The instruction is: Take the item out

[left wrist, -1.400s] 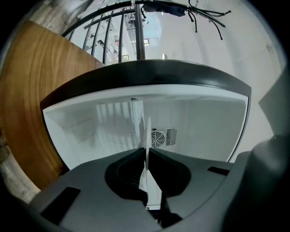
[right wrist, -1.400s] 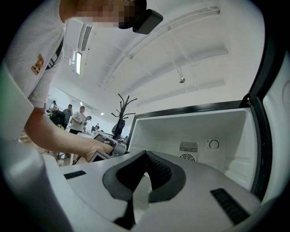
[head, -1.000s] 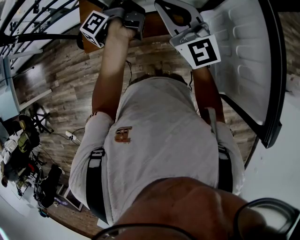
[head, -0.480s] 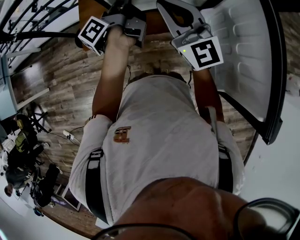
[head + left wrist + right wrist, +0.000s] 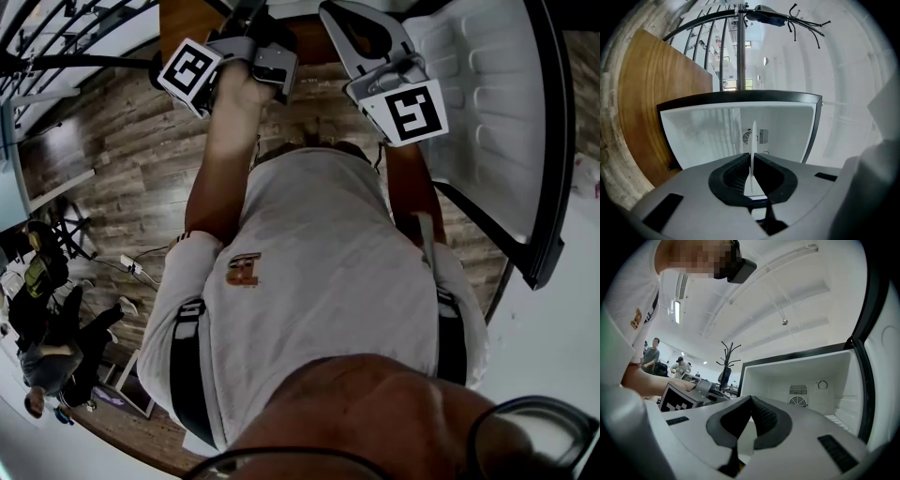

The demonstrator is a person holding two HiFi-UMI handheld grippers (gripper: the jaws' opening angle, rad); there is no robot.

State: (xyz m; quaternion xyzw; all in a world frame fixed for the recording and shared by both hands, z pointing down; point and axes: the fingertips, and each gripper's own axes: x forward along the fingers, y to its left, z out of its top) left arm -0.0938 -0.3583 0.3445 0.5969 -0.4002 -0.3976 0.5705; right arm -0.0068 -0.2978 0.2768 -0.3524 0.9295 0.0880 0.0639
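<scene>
My left gripper (image 5: 752, 157) pinches what looks like a thin white sheet (image 5: 753, 138) edge-on before the open fridge (image 5: 703, 133). The right gripper (image 5: 750, 401) is closed, empty. A wooden panel (image 5: 651, 108) crowds the left, the door (image 5: 487, 122) the right.

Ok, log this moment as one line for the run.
left gripper: fingers shut on thin white item | right gripper: fingers shut | fridge: door open

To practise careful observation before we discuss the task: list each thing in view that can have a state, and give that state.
Fridge door: swung open.
Fridge compartment: exposed, nothing visible inside.
Left gripper: shut on a thin white item, seen edge-on.
Right gripper: shut, tips together, holding nothing.
</scene>
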